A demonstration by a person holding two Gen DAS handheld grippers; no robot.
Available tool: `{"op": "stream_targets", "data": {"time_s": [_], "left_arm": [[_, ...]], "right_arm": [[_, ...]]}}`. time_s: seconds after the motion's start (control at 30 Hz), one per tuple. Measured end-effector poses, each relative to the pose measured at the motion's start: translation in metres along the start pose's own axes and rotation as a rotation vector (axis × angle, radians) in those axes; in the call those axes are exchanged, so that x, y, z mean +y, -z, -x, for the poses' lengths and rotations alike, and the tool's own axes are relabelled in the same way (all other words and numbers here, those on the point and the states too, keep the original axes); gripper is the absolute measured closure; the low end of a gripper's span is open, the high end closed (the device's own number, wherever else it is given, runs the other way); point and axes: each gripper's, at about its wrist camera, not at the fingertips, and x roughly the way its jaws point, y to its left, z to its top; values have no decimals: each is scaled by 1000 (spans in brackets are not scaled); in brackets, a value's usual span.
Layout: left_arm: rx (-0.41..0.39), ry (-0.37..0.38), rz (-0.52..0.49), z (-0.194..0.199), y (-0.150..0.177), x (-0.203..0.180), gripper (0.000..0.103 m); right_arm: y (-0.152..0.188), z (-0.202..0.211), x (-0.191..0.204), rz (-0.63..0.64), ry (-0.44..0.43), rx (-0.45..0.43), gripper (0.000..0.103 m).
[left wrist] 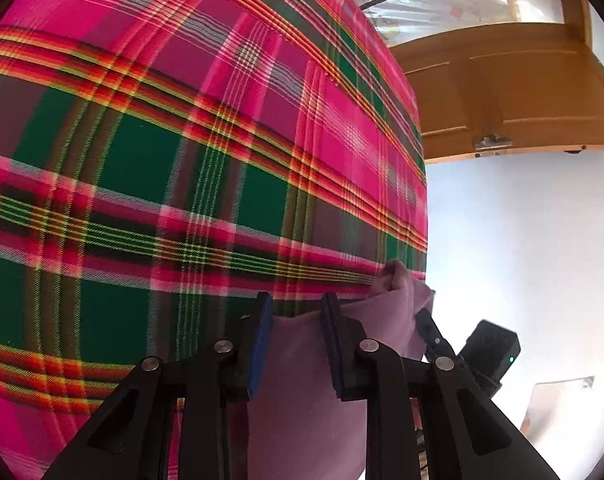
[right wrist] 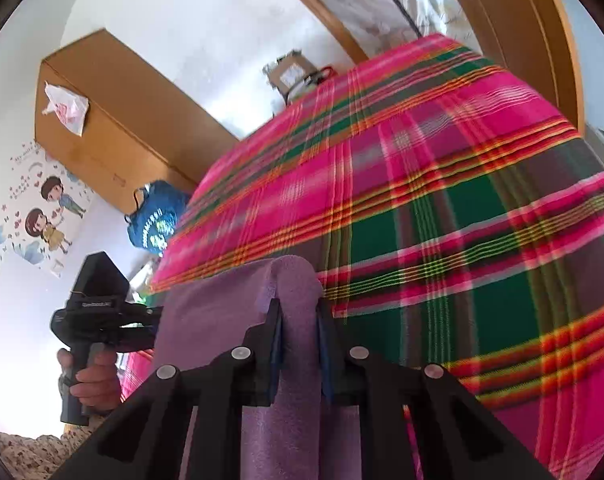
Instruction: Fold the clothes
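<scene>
lilac garment, pink-green plaid cloth

purple garment lower part cut off

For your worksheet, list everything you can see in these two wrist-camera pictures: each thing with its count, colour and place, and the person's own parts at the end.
Purple garment: one, lilac, raised in front of the bed, stretched between both grippers.
Plaid bedcover: one, pink, green and red check, spread over the bed behind the garment.
Wooden door: one, brown, beyond the bed.
Wooden cabinet: one, brown, against the white wall.
Plastic bag: one, white with red print, on the cabinet.
Blue bag: one, beside the bed.
Cartoon wall sticker: one, two figures, on the wall.
Left hand-held gripper: black, blue pads, garment edge between them.
Right hand-held gripper: black, pinching a garment fold.
Hand: one, holding the left gripper's handle.
</scene>
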Motion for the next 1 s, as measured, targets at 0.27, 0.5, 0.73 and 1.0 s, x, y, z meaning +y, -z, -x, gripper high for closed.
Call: {"op": "stream_targets", "data": {"time_s": [0.27, 0.5, 0.73, 1.0], "left_arm": [[-46, -41, -39, -7, -5, -17, 92], [-64, -59, -32, 12, 0, -5, 92], [-83, -77, -28, 27, 10, 0, 87], [-66, -53, -43, 41, 34, 7, 72]], "right_arm": [[5, -1, -16, -35, 69, -2, 86], [6, -3, -13, 16, 161, -22, 72], [7, 17, 5, 111, 294, -82, 70], [41, 47, 49, 281, 326, -137, 70]]}}
